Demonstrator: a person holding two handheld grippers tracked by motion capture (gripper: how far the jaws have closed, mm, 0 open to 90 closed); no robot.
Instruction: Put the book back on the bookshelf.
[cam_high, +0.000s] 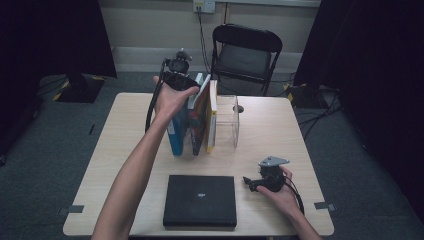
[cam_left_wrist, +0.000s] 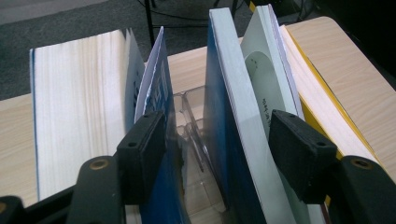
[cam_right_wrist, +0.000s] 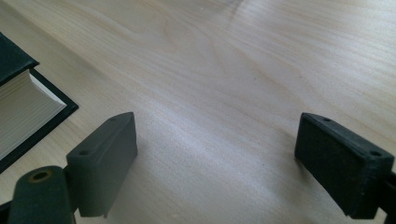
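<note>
High view has the left gripper (cam_high: 181, 82) jaws released astride the upright blue paperback (cam_high: 176, 131), while the black hardcover (cam_high: 200, 200) still lies flat, right gripper (cam_high: 263, 181) gaping empty.

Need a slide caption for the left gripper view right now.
Left hand-held gripper open astride upright books: blue-covered book between its pads, thick book to the left, yellow-edged book to the right, on wooden table.

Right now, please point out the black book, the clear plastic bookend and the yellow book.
black book (cam_high: 200, 200), high view, the middle of its cover.
clear plastic bookend (cam_high: 227, 120), high view, its upright side wall.
yellow book (cam_high: 212, 117), high view, its top page edge.
</note>
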